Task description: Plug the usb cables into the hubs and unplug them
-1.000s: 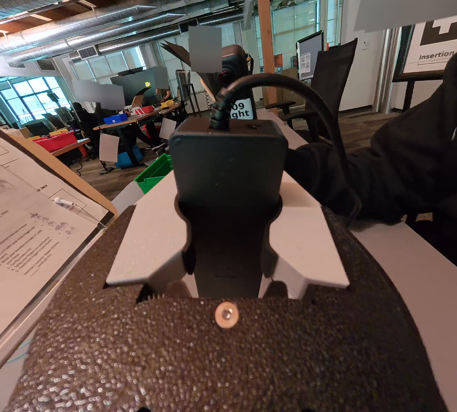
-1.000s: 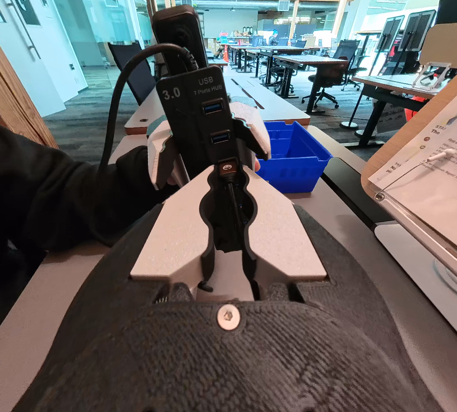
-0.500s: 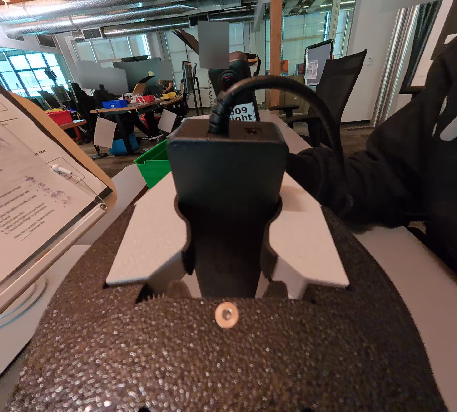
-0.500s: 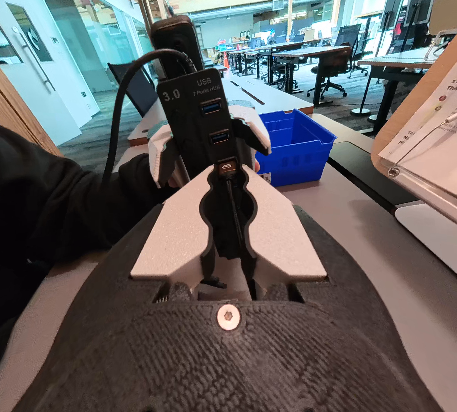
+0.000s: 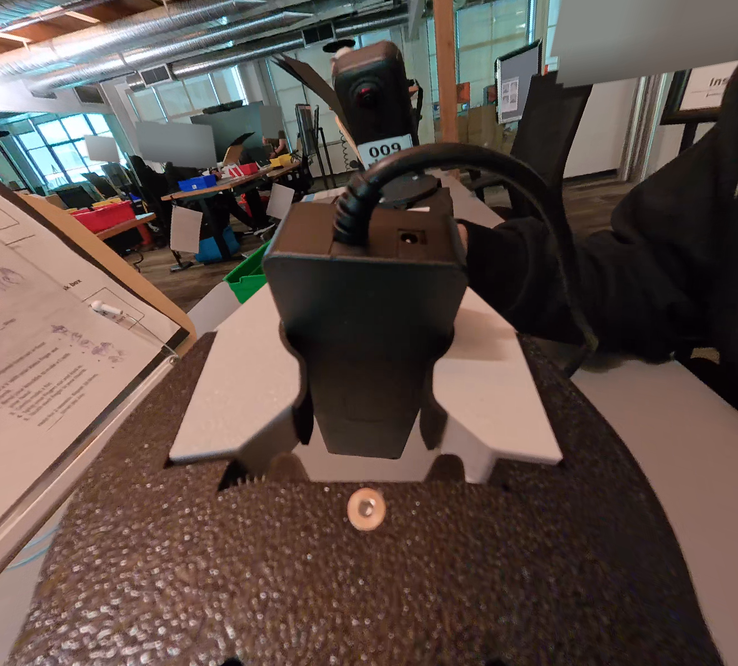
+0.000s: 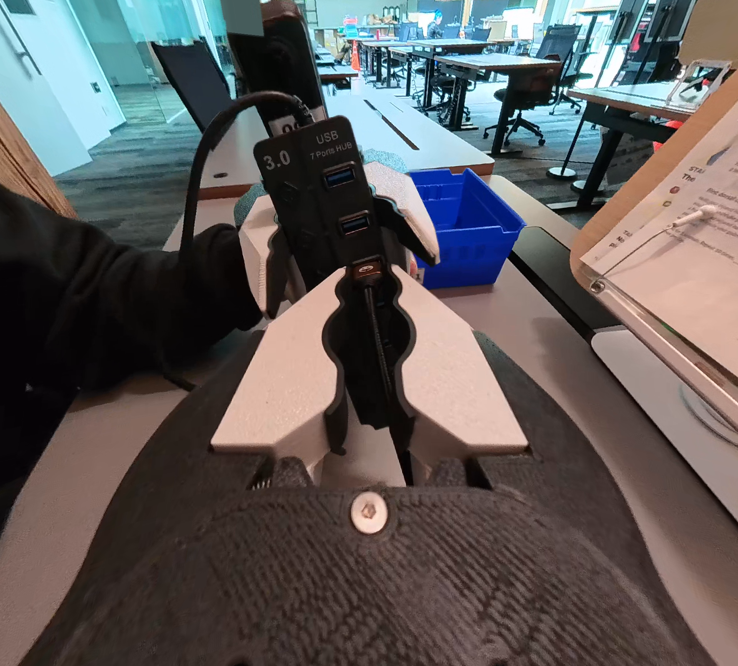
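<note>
My left gripper (image 5: pixel 365 331) is shut on a black USB hub (image 5: pixel 365 287), seen from its plain back. The hub's thick black cable (image 5: pixel 459 159) arcs from its top end off to the right. In the right wrist view the hub (image 6: pixel 315 199) stands tilted with its blue ports facing me, held by the left gripper (image 6: pixel 331 231). My right gripper (image 6: pixel 366 279) is shut on a USB plug (image 6: pixel 366 270) that sits in the hub's third port. The plug's thin braided cable (image 6: pixel 379 347) runs back between my fingers.
A blue bin (image 6: pixel 463 231) stands just behind the hub on the grey table (image 6: pixel 539 367). A green bin (image 5: pixel 247 279) shows in the left wrist view. A clear stand with paper sheets (image 6: pixel 659 267) (image 5: pixel 60 367) is close by. A person's black sleeve (image 5: pixel 639 267) holds the grippers.
Both grippers have shifted and tilted together, so the hub's top end with its round socket now shows in the left wrist view. The plug stays in the same port.
</note>
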Demonstrator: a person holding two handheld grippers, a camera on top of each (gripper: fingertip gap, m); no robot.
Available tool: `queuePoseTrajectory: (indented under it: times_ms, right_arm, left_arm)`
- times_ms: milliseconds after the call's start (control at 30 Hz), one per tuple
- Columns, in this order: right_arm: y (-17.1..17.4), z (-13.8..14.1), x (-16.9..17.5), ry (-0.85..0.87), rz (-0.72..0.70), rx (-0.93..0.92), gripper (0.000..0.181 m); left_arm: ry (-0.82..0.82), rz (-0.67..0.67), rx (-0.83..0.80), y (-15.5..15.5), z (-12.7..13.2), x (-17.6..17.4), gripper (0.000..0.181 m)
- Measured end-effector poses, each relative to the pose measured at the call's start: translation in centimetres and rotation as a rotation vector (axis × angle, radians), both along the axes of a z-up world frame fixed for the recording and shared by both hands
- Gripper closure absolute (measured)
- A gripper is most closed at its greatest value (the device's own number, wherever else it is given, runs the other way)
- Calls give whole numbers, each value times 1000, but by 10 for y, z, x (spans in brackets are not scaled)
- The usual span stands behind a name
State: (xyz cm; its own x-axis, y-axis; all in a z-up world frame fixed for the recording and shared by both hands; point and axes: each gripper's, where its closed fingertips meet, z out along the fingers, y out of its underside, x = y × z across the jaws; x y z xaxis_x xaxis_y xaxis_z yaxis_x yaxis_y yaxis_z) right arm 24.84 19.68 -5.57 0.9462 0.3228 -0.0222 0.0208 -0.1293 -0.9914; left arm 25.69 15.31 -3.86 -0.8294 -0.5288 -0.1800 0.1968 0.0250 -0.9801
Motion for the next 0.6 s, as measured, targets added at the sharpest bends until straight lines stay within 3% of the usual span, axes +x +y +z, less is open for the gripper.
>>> queuePoseTrajectory:
  times_ms: [200, 433, 600]
  right_arm:
    - [-5, 21, -5, 74, 14, 77, 168]
    - [-3, 25, -5, 155, 23, 85, 168]
    - [-2, 20, -5, 76, 17, 81, 168]
  left_arm:
    - [-32, -35, -42, -6, 6, -6, 107]
    - [-26, 2, -32, -1, 5, -1, 119]
    - [2, 35, 55, 2, -3, 2, 119]
